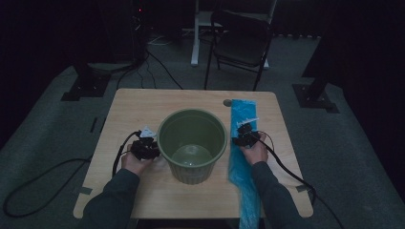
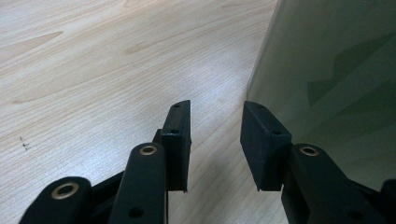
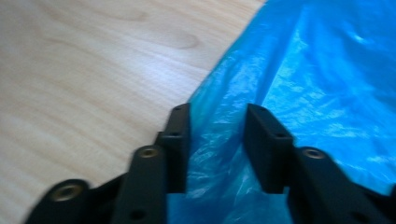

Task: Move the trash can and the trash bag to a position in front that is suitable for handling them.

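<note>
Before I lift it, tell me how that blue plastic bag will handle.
The blue plastic bag looks thin and crinkled, so probably floppy and light. Its glossy film may slip between the right hand-held gripper's pads. Its end overhanging the table should droop.

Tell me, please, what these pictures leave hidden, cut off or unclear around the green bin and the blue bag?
- Blue bag: its near end runs off the high view's bottom edge; a hand covers its middle.
- Right tongs: the right gripper view is blurred, so whether the pads press the plastic is unclear.
- Green bin: the left gripper view's edges cut off its rim and base.
- Left tongs: stand open beside the bin.
</note>
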